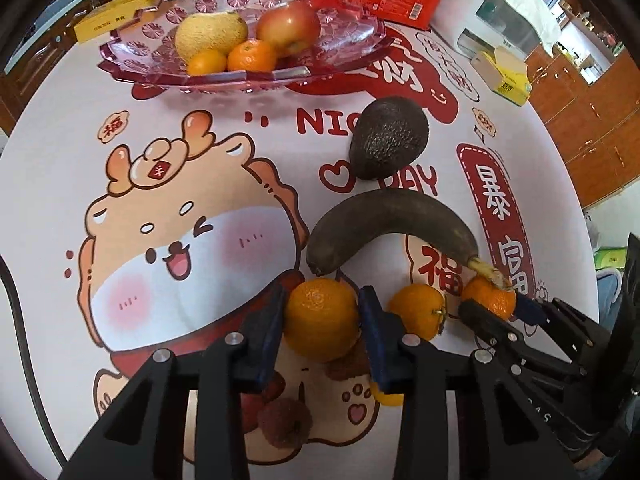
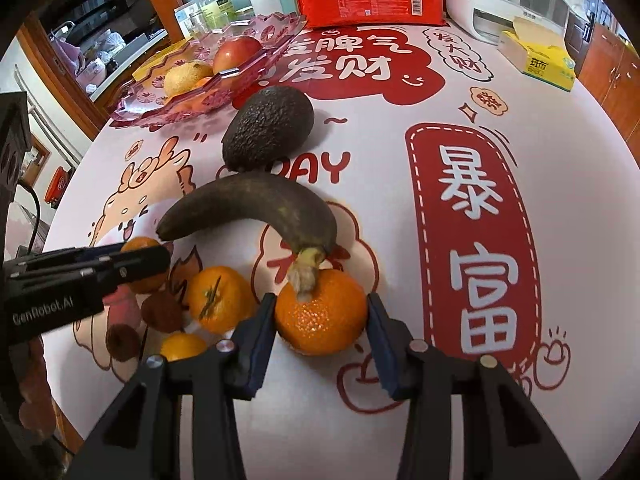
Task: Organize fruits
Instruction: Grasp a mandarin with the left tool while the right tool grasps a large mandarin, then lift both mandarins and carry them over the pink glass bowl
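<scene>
The counter, under a cloth printed with a cartoon dragon and red characters, fills both views. At its far side stands a pink glass fruit tray; the left wrist view looks into it and shows a pale melon-like fruit, a red apple and two small oranges, while the right wrist view sees it edge-on, so most of those oranges hide behind the rim. Nearer lie a dark avocado and, just before it, a blackened banana whose stem rests on an orange.

The left tool is clamped on a mandarin, both blue pads pressing its sides. The right tool is clamped on another mandarin, the one under the banana stem. A third mandarin sits between the two tools.

Only the left view shows a reddish lychee below its own fingers; only the right view shows the bottles behind the tray.
</scene>
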Demonstrator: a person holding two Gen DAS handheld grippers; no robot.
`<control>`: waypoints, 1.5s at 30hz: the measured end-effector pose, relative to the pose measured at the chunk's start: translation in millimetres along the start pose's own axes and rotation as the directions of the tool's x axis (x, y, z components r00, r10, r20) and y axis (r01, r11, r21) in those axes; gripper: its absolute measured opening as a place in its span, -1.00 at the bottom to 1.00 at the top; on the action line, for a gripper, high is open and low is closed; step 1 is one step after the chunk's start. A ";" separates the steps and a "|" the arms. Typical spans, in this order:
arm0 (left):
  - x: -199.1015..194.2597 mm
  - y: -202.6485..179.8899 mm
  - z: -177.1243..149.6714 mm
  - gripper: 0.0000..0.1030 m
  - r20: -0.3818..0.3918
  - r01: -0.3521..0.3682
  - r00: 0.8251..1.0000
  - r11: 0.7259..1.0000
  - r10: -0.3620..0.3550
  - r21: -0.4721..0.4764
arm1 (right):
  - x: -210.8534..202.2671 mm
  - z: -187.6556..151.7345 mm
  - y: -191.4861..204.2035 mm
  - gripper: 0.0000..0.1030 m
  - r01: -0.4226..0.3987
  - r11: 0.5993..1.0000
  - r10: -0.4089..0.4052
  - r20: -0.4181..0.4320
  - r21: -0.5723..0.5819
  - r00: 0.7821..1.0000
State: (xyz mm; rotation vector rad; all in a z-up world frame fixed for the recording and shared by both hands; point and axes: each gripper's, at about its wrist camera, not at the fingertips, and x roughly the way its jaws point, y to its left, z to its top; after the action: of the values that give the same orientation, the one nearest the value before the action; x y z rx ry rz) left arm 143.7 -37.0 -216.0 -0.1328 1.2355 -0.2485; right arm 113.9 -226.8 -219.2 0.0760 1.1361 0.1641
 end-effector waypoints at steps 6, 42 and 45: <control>-18.3 -2.0 -8.6 -0.31 0.040 -0.008 0.999 1.000 0.008 -0.003 | -16.9 -12.7 3.0 -0.15 0.000 1.000 0.000 0.014 -0.016 1.000; -214.9 -14.5 0.7 -0.31 0.411 -0.043 0.911 0.999 0.042 -0.007 | -148.2 16.8 61.7 -0.15 -0.070 0.968 0.133 0.255 -0.240 0.958; -233.6 -13.4 12.8 -0.31 0.439 -0.062 0.897 0.998 0.053 0.006 | -159.6 33.6 71.0 -0.15 -0.071 0.964 0.141 0.270 -0.256 0.953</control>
State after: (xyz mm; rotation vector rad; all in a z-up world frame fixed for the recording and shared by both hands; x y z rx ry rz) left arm 82.6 10.1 5.2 -0.1268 0.7839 -0.1661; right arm 72.3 -183.0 -51.9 -0.0570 0.8157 0.3771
